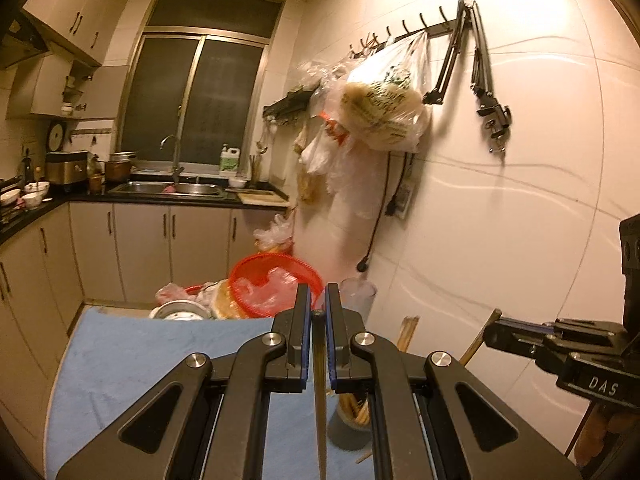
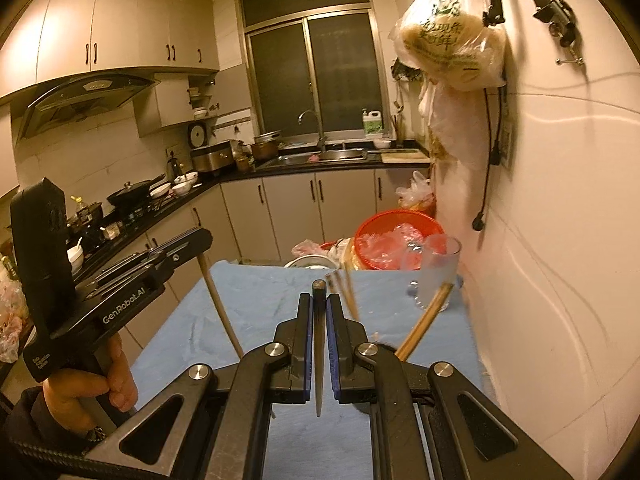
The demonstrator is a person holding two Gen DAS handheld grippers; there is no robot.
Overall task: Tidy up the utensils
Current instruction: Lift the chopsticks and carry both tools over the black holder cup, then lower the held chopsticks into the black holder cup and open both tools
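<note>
My left gripper (image 1: 318, 312) is shut on a single chopstick (image 1: 320, 400) that hangs down between its fingers, above a blue cloth (image 1: 160, 360). A cup of several chopsticks (image 1: 354, 408) stands just right of it, below the fingers. My right gripper (image 2: 319, 300) is shut on another chopstick (image 2: 319, 360), held upright over the blue cloth (image 2: 260, 300). The left gripper (image 2: 192, 242) shows at the left of the right wrist view with its chopstick (image 2: 222, 312) hanging down. The right gripper (image 1: 496, 330) shows at the right of the left wrist view.
A clear glass (image 2: 438, 276) stands at the cloth's far right by the white wall (image 2: 560, 240). A red strainer with plastic bags (image 2: 394, 240) and a metal pot (image 1: 180, 312) sit beyond the cloth's far edge. Bags hang from wall hooks (image 1: 380, 112).
</note>
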